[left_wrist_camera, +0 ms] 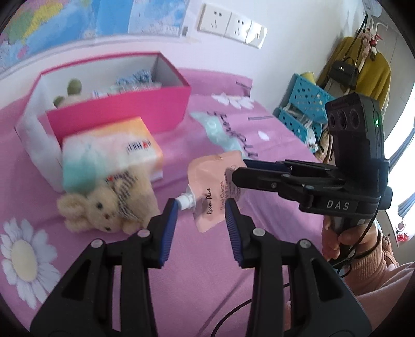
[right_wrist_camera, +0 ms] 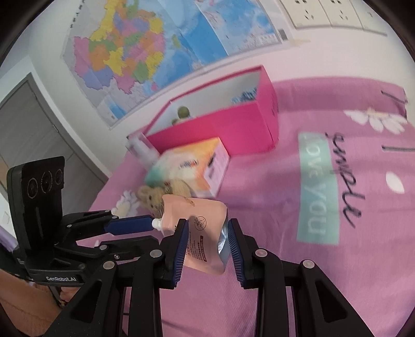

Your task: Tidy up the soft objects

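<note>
Bed with pink floral sheet [left_wrist_camera: 207, 272] spread under both grippers. Colourful wall map [right_wrist_camera: 145, 51] hung on the wall beyond them, white socket panel [left_wrist_camera: 230, 24] to its right.

Open pink cardboard box with white inside [left_wrist_camera: 145, 103] sat well ahead of the left gripper, up-left. A pale plush with green ears [left_wrist_camera: 70, 90] and some blue-white packets, blurred, lay in it. White lid-like panel leaned at the box's left end; can't tell more.

Soft tissue pack in orange, white and teal wrap [left_wrist_camera: 111, 147] lay just in front of the box, touching the beige plush bunny with checked scarf [left_wrist_camera: 103, 207], which lay on the sheet ahead-left of the left gripper.

Right gripper [right_wrist_camera: 207, 243] pinched a peach-pink flat pouch with white spout cap [right_wrist_camera: 197, 228]: blue pads pressed on the pouch's lower body from both sides, pouch lifted off the sheet, spout end pointing left.

Left gripper [left_wrist_camera: 201, 221] held its fingers part-spread around the pouch's spout end. In the right wrist view one blue finger [right_wrist_camera: 129, 225] touched the white cap [left_wrist_camera: 185, 201]; whether both pads clamped it, can't tell.

A hand [left_wrist_camera: 345, 246] in a pink sleeve gripped the right gripper's handle, right of the left gripper.
</note>
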Motion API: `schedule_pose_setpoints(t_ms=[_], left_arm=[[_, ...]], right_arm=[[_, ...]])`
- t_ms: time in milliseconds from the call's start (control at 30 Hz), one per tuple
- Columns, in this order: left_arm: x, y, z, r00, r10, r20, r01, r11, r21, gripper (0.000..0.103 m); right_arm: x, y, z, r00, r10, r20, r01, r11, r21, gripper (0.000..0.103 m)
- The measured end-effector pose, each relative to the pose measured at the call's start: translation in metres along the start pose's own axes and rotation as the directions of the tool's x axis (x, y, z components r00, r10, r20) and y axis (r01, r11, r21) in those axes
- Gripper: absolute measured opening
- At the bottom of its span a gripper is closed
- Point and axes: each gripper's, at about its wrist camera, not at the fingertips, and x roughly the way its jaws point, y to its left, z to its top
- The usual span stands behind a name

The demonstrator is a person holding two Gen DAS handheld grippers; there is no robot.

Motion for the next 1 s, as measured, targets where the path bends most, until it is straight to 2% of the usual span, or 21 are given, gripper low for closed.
schedule_pose_setpoints(t_ms=[133,200,233,300,400,500,600,633,667,800,900,1000], left_arm=[[-0.007,0.005,0.013,0.999,0.021,0.029,-0.021,1.000,-0.002,0.039],[-0.008,0.008,0.019,0.999,-0.039,0.026,0.040,0.999,-0.015,0.039],[-0.008,0.008,0.021,0.999,-0.041,0.030,0.041,0.999,-0.012,0.039],[-0.008,0.003,0.025,0.999,0.005,0.049,-0.006,1.000,0.020,0.039],[-0.001,0.012,0.024,1.000,0.011,0.023,-0.011,1.000,-0.001,0.039],[0.000,0.027,0.014,0.999,0.036,0.005,-0.036,0.999,-0.028,0.039],[0.001,0.037,0.003,1.000,0.009,-0.026,-0.011,0.999,-0.048,0.039],[0.002,0.035,-0.001,0.999,0.009,-0.034,-0.011,0.999,-0.037,0.039],[0.003,0.033,-0.006,0.999,0.006,-0.042,-0.007,1.000,-0.027,0.039],[0.018,0.023,-0.024,0.991,-0.067,-0.112,0.064,0.997,-0.030,0.039],[0.038,0.019,-0.031,0.984,-0.075,-0.159,0.068,0.996,-0.049,0.039],[0.049,0.018,-0.031,0.983,-0.068,-0.170,0.057,0.996,-0.068,0.039]], right_arm=[[0.001,0.009,0.014,1.000,0.012,0.024,-0.011,0.999,-0.030,0.032],[0.002,0.012,0.022,0.999,0.017,0.038,-0.016,0.999,-0.044,0.031],[0.002,0.014,0.026,0.998,0.045,0.042,-0.043,0.998,-0.052,0.025],[0.004,0.019,0.033,0.992,0.116,0.042,-0.113,0.992,-0.059,0.022],[0.013,0.035,0.041,0.997,0.059,0.046,-0.052,0.990,-0.132,0.021],[0.023,0.024,0.041,0.997,0.076,0.011,-0.074,0.993,-0.092,0.021],[0.032,0.005,0.030,0.999,0.037,-0.030,-0.038,0.999,-0.035,0.031],[0.034,-0.003,0.026,0.999,0.034,-0.039,-0.034,0.999,-0.011,0.042],[0.034,-0.009,0.021,0.999,0.025,-0.047,-0.025,1.000,0.012,0.047],[0.034,-0.031,0.001,0.997,-0.021,-0.075,0.026,0.997,0.070,0.047],[0.032,-0.040,-0.013,0.995,-0.029,-0.097,0.038,0.994,0.099,0.047],[0.032,-0.041,-0.019,0.994,-0.022,-0.103,0.033,0.993,0.112,0.047]])
